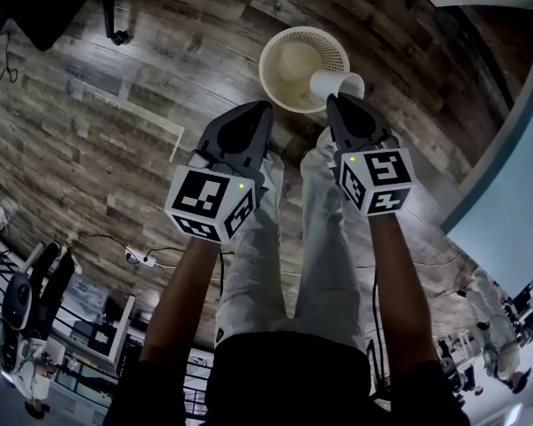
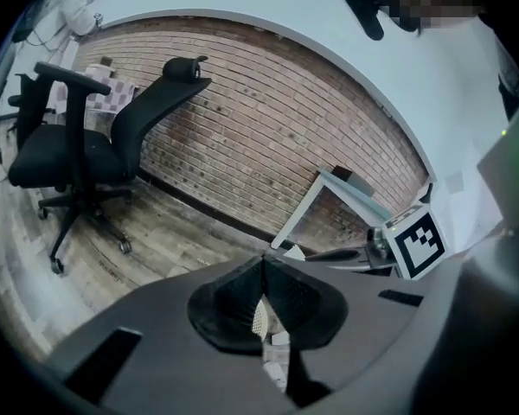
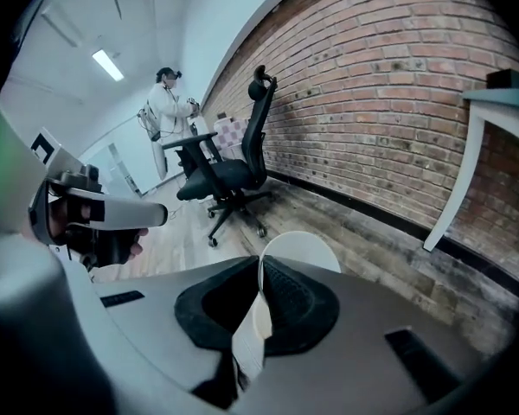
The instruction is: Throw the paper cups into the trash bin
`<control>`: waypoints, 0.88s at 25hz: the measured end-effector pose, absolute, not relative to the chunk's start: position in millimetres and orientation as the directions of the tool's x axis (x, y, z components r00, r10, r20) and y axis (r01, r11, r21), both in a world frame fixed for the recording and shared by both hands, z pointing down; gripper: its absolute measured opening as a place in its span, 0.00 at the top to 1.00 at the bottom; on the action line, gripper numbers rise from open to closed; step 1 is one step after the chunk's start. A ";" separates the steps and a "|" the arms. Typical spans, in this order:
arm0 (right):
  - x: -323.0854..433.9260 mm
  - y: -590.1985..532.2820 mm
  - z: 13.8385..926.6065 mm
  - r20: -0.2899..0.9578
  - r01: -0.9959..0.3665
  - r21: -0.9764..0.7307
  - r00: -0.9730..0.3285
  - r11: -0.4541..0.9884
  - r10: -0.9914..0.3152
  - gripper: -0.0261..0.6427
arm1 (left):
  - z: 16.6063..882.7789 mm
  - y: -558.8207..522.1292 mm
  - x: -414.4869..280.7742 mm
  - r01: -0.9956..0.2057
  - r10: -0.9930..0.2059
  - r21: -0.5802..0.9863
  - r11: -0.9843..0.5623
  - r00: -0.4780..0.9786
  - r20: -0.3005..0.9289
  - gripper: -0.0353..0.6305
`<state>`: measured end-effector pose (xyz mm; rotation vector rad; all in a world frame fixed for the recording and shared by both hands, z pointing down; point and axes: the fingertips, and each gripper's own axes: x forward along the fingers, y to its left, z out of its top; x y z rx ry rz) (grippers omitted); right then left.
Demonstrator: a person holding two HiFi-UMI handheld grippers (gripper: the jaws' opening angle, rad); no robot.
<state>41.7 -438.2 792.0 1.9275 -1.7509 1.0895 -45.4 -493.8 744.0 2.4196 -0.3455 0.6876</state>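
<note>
White paper cup (image 1: 342,82), partly hidden, is pinched by right gripper (image 1: 338,101); left gripper (image 1: 264,108) closed.

White paper cup (image 1: 336,83) on side, over rim of cream mesh trash bin (image 1: 271,69) (upright, open-topped).

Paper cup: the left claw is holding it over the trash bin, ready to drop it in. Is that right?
Not quite. The right claw is holding the paper cup over the trash bin, ready to drop it in. The head view shows this, and the right gripper view shows the cup's wall pinched between that claw's jaws.
</note>
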 end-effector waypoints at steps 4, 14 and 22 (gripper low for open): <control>43.8 -443.0 831.1 0.716 -0.921 -0.300 -0.044 -0.250 -0.696 0.93 | 771.8 -489.2 -38.8 -0.369 -0.067 0.474 -0.800 0.839 0.540 0.94; 40.3 -443.5 931.8 0.773 -0.928 -0.279 -0.063 -0.249 -0.632 0.93 | 849.6 -503.0 -40.9 -0.454 -0.130 0.427 -0.782 0.789 0.600 0.94; 38.2 -433.0 988.7 0.803 -0.922 -0.288 -0.086 -0.258 -0.589 0.93 | 906.0 -508.9 -46.9 -0.520 -0.145 0.435 -0.735 0.748 0.647 0.94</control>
